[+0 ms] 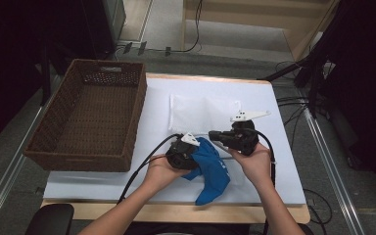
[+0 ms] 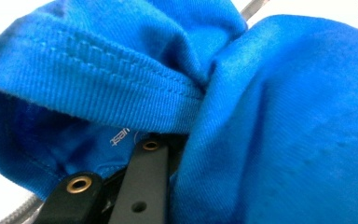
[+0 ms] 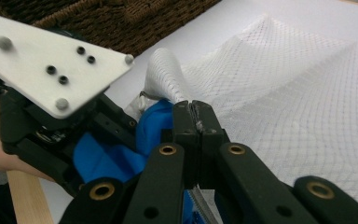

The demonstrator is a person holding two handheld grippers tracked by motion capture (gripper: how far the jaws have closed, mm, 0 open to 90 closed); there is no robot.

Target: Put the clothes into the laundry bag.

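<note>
A person sat at the table (image 1: 274,193) with a gripper in each hand. The left gripper (image 1: 188,152) was pressed into a blue shirt (image 1: 213,171) that lay crumpled near the front edge of the white table top, just beside the person's left hand (image 1: 162,171). In the left gripper view the shirt (image 2: 270,116) bunched right over the black jaws, its stitched hem folded across them and a small printed label showing underneath; the cloth looked caught between the jaws, so I took that claw as clamped on the shirt.

The right gripper (image 1: 215,135) was held level, pointing toward the left one, with its grey plate (image 1: 249,115) on top. In the right gripper view its jaws stood tight together, and the edge of a white mesh bag (image 3: 279,88) was pinched at their tips, the mesh rising in a small peak right there. The zip of the bag ran down between the jaws. The bag (image 1: 203,111) lay flat on the middle of the table, behind the shirt, and its near edge touched the blue cloth (image 3: 116,154).

A brown wicker basket (image 1: 58,115) stood on the left side of the table, well apart from both grippers.
</note>
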